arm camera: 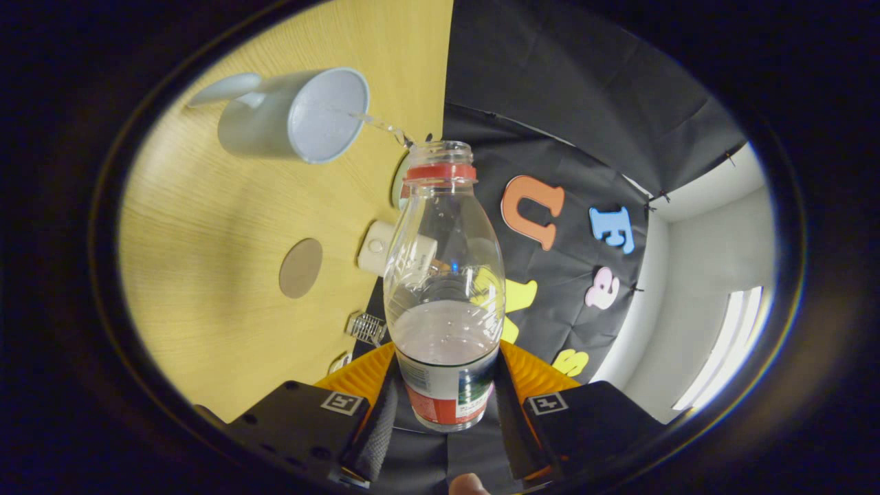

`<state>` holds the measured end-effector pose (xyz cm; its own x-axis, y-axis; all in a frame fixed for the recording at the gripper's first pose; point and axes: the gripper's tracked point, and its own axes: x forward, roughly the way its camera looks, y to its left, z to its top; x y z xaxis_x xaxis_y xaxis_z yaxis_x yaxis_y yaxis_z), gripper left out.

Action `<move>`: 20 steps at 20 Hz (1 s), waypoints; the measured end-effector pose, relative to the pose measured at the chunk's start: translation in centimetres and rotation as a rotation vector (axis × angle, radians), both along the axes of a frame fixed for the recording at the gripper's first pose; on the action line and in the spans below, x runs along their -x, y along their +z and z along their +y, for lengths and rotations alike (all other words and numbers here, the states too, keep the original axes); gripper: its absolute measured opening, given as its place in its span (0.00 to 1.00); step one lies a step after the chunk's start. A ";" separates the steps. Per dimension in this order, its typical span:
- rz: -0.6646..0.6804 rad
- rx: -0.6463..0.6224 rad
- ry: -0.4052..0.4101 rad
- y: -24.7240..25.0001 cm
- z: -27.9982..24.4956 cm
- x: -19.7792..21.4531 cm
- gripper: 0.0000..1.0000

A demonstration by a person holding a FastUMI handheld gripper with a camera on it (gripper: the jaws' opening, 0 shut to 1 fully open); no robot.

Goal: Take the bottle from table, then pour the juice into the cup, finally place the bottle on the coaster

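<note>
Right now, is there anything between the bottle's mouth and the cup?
Yes, in the gripper view: a thin stream of liquid runs from the bottle, held between the gripper fingers, into the cup.

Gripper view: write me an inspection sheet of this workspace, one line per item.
Surface: wooden table, seen tilted because the gripper is turned.
Job's things: clear bottle, uncapped, partly full, its mouth aimed at the white cup; a thin stream runs from mouth to cup. Round coaster lies bare on the table, apart from the cup.
Clutter: small white device beyond the bottle; small metal clip near the table edge.
Grippers: gripper shut on the bottle's labelled lower body, both fingers pressing.
Cables: nothing seen.
Surroundings: black cloth wall; pale wall and window beyond.
</note>
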<state>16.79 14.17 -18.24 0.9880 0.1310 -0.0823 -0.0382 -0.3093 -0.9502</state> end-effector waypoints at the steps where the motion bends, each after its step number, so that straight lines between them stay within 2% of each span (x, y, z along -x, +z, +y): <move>1: -0.001 0.003 0.002 0.0 0.0 0.0 0.72; 20: -0.022 0.095 0.053 1.7 1.3 -0.7 0.72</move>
<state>17.53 15.46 -16.52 0.9816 0.1757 -0.0752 0.0011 -0.3987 -0.9171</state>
